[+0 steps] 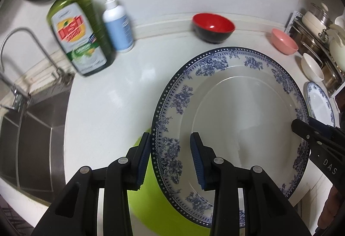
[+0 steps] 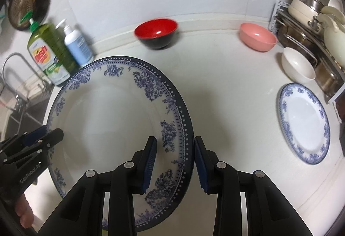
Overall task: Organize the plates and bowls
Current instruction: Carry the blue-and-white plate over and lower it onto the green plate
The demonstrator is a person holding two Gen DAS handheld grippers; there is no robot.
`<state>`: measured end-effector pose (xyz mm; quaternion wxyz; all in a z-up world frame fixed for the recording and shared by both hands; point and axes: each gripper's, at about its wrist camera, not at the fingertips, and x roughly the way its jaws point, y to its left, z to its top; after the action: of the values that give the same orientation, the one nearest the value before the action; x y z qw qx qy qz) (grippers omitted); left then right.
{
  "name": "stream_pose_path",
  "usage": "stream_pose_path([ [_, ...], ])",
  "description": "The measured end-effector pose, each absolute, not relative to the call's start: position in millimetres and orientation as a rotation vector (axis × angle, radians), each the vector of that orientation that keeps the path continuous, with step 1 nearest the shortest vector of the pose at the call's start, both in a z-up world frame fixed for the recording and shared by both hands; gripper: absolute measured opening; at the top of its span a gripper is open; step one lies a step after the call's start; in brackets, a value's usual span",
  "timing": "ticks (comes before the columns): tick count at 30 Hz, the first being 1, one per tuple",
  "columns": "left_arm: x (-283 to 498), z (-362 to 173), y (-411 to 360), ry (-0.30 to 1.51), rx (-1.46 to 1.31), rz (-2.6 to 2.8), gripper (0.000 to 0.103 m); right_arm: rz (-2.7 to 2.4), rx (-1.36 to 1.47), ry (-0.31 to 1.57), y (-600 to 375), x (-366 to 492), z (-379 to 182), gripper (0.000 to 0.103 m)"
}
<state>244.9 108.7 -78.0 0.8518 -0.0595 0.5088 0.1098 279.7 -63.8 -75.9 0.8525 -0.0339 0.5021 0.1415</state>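
blue-floral plate (image 1: 237,111) — white centre

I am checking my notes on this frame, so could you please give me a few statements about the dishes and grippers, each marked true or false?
1. Both grippers straddle the rim of the large blue-floral plate. True.
2. The red-and-black bowl holds soup. False: it looks empty.
3. The pink bowl stands on the counter near the dish rack. True.
4. The small blue-floral plate is stacked in the rack. False: it lies on the counter.

Glossy glazed plate (image 2: 112,119), probably ceramic; matt white counter (image 2: 226,85).
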Motion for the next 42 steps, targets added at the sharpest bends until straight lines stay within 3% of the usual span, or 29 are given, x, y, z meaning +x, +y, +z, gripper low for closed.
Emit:
stream_pose_path([
  [13, 211.2, -111.2, 143.8, 1.154, -0.167, 0.263, 0.037, 0.316, -0.113, 1.132, -25.9, 258.8, -101.6, 0.036],
  [42, 220.9, -149.5, 156.0, 1.275, -0.169, 0.215, 0.037, 0.261, -0.147, 1.226, -12.1, 260.6, -136.1, 0.039],
])
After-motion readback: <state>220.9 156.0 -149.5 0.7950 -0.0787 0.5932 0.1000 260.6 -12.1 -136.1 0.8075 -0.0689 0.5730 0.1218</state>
